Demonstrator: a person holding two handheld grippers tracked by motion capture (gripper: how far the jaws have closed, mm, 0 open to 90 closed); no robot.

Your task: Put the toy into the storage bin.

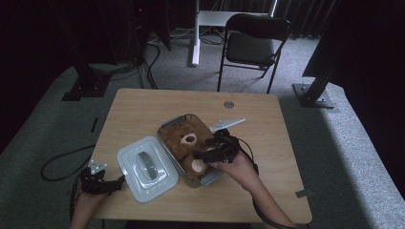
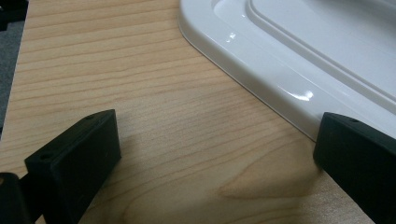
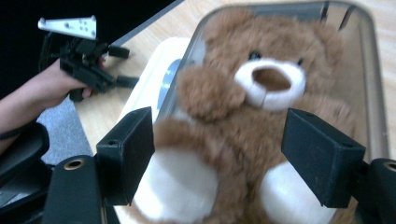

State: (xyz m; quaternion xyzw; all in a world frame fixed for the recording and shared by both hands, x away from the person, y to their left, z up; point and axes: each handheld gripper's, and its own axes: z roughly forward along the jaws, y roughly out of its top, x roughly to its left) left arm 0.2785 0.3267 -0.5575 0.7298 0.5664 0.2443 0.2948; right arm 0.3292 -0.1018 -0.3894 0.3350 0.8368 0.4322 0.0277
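A brown teddy bear [image 1: 184, 140] with a white muzzle lies face up inside a clear container [image 1: 191, 115] in the middle of the wooden table. In the right gripper view the bear [image 3: 261, 93] lies beyond my right gripper [image 3: 224, 156], whose jaws stand wide apart over its white feet without pressing on it. The right gripper [image 1: 203, 150] hovers over the container's near end. The white lid [image 1: 138, 183], with a grey handle, lies flat to the container's left. My left gripper [image 1: 118, 183] rests by the lid's near-left corner. It is open [image 2: 215, 163], with one jaw against the lid's rim [image 2: 261, 74].
The table [image 1: 143, 109] has a round grommet [image 1: 229, 104] near its far edge. A black folding chair [image 1: 255, 40] and stand bases lie beyond it on grey carpet. A cable [image 1: 62, 164] loops on the floor at the left.
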